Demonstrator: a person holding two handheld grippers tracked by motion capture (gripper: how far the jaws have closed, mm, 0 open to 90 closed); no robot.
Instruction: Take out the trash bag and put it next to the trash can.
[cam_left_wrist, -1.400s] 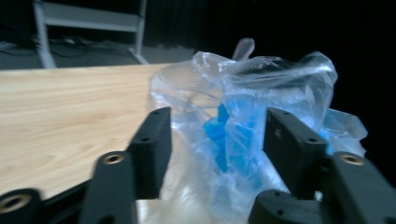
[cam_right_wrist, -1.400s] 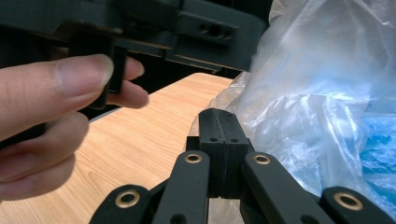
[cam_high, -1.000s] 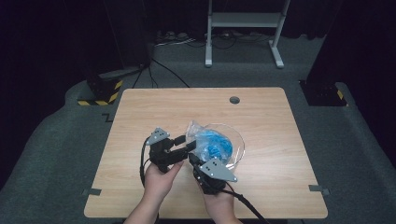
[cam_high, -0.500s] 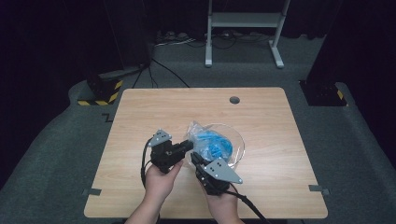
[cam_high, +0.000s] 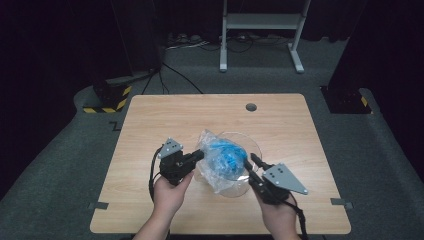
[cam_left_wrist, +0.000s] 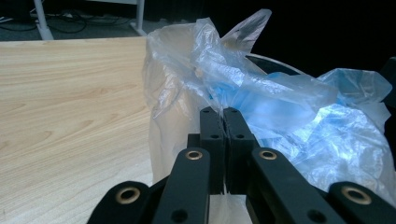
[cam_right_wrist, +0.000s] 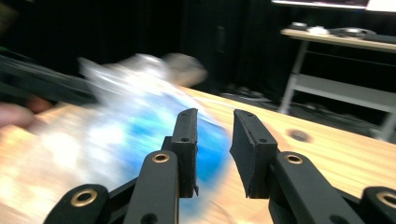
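The clear plastic bag (cam_high: 220, 162) with blue contents lies in a glass bowl (cam_high: 250, 150) at the table's (cam_high: 150, 125) near centre. The left hand (cam_high: 170, 195) enters from the bottom edge and aims the left gripper (cam_high: 199, 156) rightward; its jaws are clamped together on a fold of the bag film, as seen in the left gripper view (cam_left_wrist: 225, 116). The right hand (cam_high: 277, 215) angles the right gripper (cam_high: 250, 161) up-left toward the bowl rim. Its jaws stand apart, gripping nothing (cam_right_wrist: 214, 140).
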